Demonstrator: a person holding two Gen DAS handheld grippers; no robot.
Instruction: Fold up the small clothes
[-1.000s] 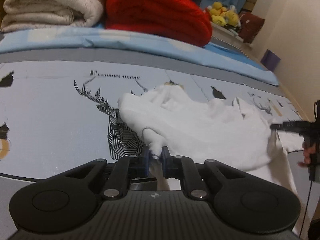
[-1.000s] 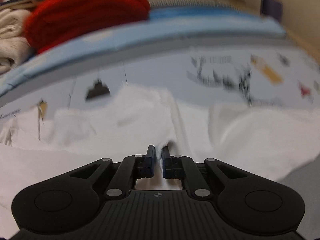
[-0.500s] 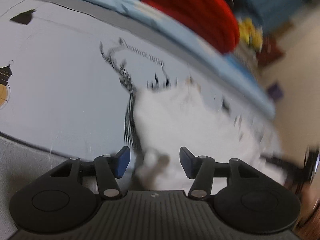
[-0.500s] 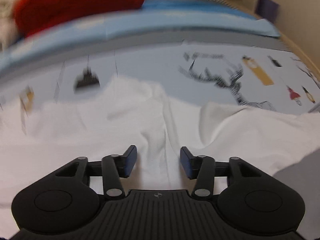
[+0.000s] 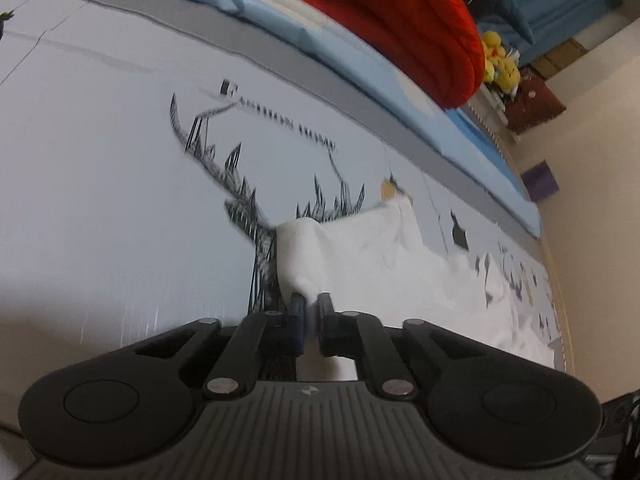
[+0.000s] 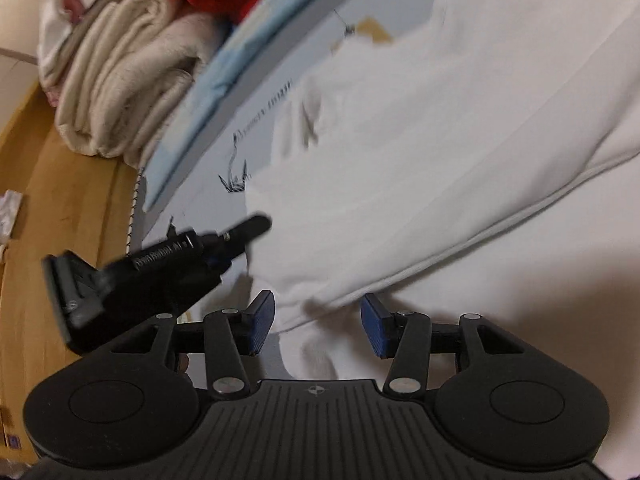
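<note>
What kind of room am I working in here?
Most likely a bedroom: the white garment lies on a deer-print bed sheet, with a folded red blanket and cream blankets stacked behind, and yellow plush toys nearby.

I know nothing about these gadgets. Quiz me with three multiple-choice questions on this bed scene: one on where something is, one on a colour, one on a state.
1. Where does the crumpled white cotton garment lie?
A. on the deer-print bedsheet
B. on the floor
C. on the red blanket

2. What colour is the thick folded knitted blanket?
A. green
B. red
C. black

3. How do the right gripper jaws stand?
A. clamped shut
B. apart, with the garment's hem between them
C. holding a toy

Answers: 1 A, the deer drawing shows beside the cloth. 2 B, plainly red. 3 B, its blue pads stand apart, while the left gripper pinches a fold.
</note>
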